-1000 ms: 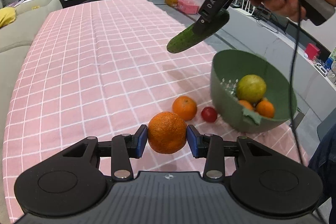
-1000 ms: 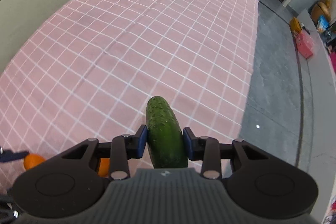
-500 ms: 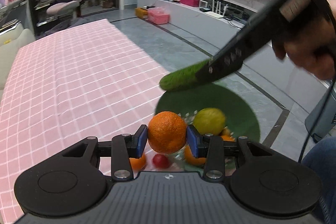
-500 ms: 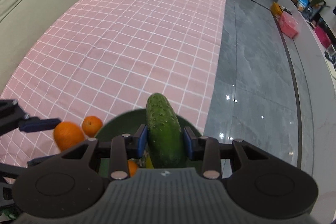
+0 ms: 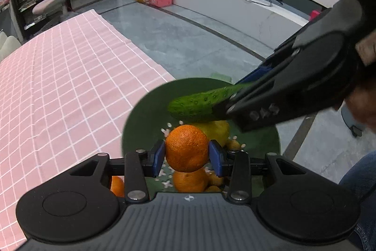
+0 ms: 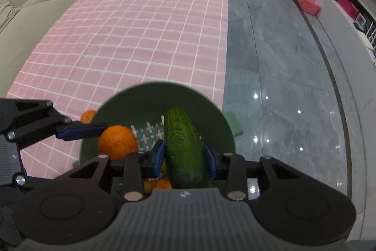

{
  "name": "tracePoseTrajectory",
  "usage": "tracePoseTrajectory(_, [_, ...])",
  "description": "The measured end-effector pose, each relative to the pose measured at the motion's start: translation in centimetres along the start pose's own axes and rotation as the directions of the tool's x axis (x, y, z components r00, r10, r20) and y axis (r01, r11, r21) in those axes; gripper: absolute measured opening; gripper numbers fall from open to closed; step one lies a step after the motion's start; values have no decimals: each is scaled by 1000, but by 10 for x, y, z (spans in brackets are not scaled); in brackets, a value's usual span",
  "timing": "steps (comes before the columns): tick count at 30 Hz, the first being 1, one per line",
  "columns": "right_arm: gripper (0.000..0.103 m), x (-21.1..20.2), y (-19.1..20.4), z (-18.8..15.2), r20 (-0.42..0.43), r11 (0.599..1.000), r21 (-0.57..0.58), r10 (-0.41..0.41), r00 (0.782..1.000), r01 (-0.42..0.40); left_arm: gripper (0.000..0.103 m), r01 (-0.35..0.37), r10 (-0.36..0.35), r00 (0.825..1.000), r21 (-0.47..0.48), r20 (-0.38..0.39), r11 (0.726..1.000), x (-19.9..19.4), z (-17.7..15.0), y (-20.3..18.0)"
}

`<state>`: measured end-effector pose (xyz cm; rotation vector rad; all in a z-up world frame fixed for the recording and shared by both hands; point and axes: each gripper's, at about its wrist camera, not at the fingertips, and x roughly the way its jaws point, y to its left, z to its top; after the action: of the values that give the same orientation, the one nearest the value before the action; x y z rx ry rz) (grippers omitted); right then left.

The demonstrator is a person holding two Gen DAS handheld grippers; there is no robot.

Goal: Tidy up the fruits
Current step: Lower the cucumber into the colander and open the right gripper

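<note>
With the left gripper (image 5: 186,154) grasping an orange (image 5: 186,148) and the right gripper (image 6: 184,154) grasping a cucumber (image 6: 184,149) over the green bowl (image 6: 211,114), lower each gently, releasing one at a time so they don't collide.

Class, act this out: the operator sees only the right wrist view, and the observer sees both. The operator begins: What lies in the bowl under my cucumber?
Observer: A yellow-green fruit sits just below the cucumber, low in the bowl.
Operator: Does the left tool grip its orange on both sides?
Observer: Yes, the left tool is shut on the held orange from both sides.
Operator: What is below that orange?
Observer: Another orange, lying in the bowl directly beneath it.
</note>
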<state>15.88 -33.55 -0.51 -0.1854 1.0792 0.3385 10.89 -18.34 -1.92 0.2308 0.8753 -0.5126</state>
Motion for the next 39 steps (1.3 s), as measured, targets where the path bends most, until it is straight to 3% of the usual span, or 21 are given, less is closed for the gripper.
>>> tracePoseTrajectory(11, [34, 3, 0, -1, -2, 1000, 18, 4, 1000, -4, 47, -22, 21, 999, -6, -38, 1000, 4, 1, -5])
tracePoseTrajectory(16, [35, 1, 0, -4, -6, 1000, 17, -8, 1000, 8, 58, -20, 20, 1000, -41, -4, 999, -7, 5, -3])
tracePoseTrajectory(18, [40, -2, 0, -5, 7, 1000, 25, -11, 1000, 10, 60, -20, 20, 1000, -36, 13, 999, -13, 6, -3])
tracePoseTrajectory(22, [40, -9, -1, -5, 26, 999, 38, -5, 1000, 4, 60, -23, 25, 999, -39, 43, 999, -26, 5, 3])
tracePoseTrajectory(29, [40, -24, 9, -10, 63, 999, 40, 15, 998, -17, 62, -50, 62, 994, -123, 93, 991, -52, -5, 46])
tracePoseTrajectory(35, [40, -35, 32, -16, 96, 999, 21, 36, 995, -39, 62, -84, 101, 992, -211, 72, 974, -61, -21, 89])
tracePoseTrajectory(39, [40, -43, 50, -30, 130, 995, 63, 70, 989, -79, 62, -89, 99, 994, -190, 43, 978, -57, -37, 106])
